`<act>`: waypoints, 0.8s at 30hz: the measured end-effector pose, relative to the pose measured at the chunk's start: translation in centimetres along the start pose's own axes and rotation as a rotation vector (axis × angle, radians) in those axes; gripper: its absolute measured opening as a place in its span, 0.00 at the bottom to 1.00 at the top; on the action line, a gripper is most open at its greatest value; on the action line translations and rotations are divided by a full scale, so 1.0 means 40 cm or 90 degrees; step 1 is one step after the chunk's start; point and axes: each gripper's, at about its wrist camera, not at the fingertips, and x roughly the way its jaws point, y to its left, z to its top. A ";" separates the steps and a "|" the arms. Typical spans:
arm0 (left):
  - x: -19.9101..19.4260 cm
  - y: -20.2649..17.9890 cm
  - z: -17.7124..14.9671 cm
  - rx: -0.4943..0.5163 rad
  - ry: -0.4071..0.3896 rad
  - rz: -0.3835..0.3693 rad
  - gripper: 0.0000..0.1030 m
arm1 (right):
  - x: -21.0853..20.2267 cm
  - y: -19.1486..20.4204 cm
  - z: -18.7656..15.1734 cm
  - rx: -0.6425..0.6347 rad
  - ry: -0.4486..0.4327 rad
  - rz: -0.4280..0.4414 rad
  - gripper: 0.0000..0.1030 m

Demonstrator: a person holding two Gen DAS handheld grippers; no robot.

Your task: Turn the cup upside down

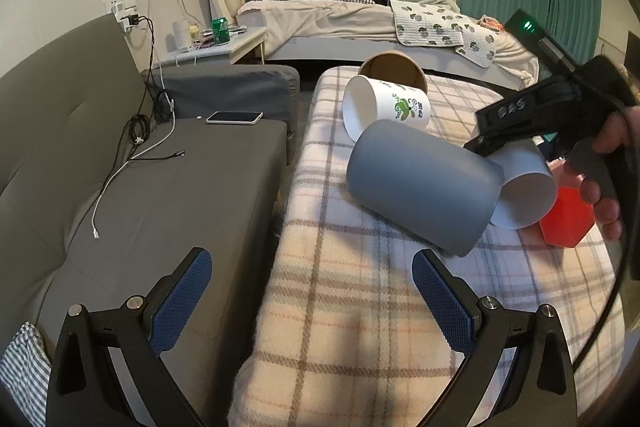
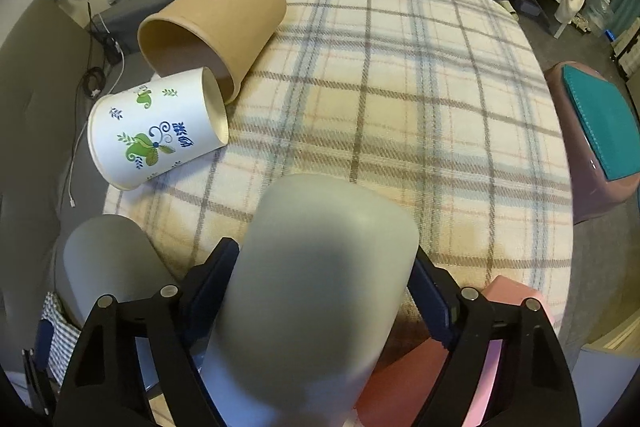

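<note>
The left wrist camera looks from low and further back along the plaid blanket (image 1: 360, 307) toward the bed (image 1: 360, 23). The right wrist camera sits close above the blanket, facing down. Both views share the blanket, the printed cup (image 1: 390, 105) and the brown cup (image 2: 216, 23).

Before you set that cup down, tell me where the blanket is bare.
Bare plaid blanket lies ahead and right of the right gripper, toward the pink stool. The left is crowded: brown cup, printed cup, grey cup.
</note>
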 end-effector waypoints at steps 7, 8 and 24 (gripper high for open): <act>-0.040 0.020 -0.008 -0.020 -0.015 0.018 1.00 | -0.139 -0.010 -0.022 0.010 -0.059 0.027 0.75; -0.049 0.023 -0.008 -0.023 -0.018 0.020 1.00 | -0.170 -0.006 -0.026 0.004 -0.071 0.031 0.74; -0.237 0.023 -0.033 -0.049 -0.065 0.020 1.00 | -0.467 0.067 -0.343 -0.067 -0.117 0.093 0.72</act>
